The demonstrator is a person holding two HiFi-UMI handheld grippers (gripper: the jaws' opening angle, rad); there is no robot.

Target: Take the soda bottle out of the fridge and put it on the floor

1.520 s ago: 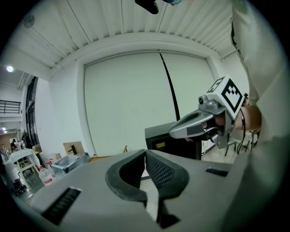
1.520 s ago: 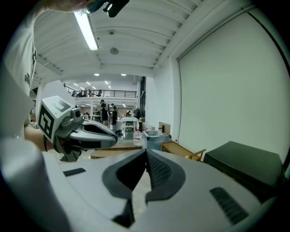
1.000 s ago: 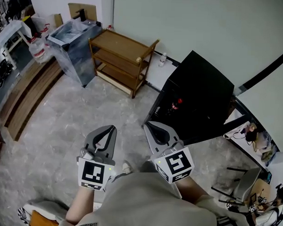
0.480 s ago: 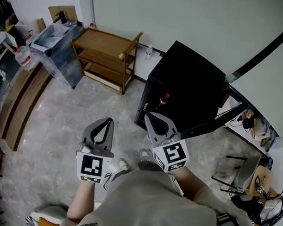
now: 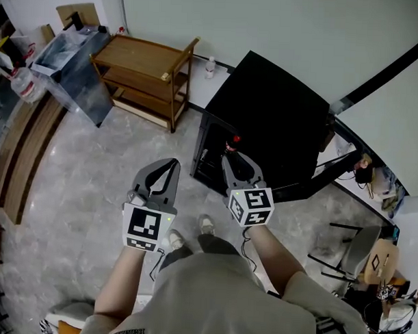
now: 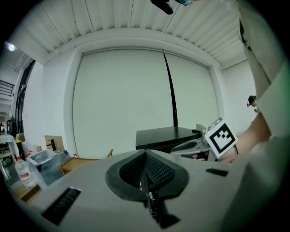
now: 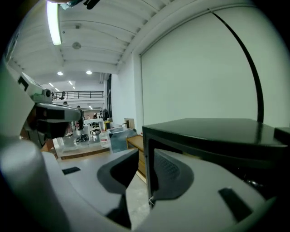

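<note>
A black fridge [image 5: 272,110] stands on the marble floor with its front open toward me. Inside the opening, the soda bottle [image 5: 232,141] shows a red cap and dark body; its lower part is hidden behind my right gripper [image 5: 235,160]. That gripper sits just in front of the bottle. Its jaws have just been opening and stand apart with nothing between them. In the right gripper view the fridge's front edge [image 7: 147,149] shows through the gap. My left gripper [image 5: 173,164] hovers over the floor left of the fridge, its pads [image 6: 156,170] pressed together and empty.
The fridge door [image 5: 314,182] hangs open to the right. A wooden shelf cart [image 5: 140,71] and a plastic-covered bin [image 5: 72,55] stand at the back left. A water bottle [image 5: 210,66] stands by the wall. A chair [image 5: 360,254] is at the right. My feet [image 5: 205,224] are below the grippers.
Both grippers have moved forward toward the fridge, the right one up to the opening by the bottle. The right jaws went from shut to open. The left stays shut.
</note>
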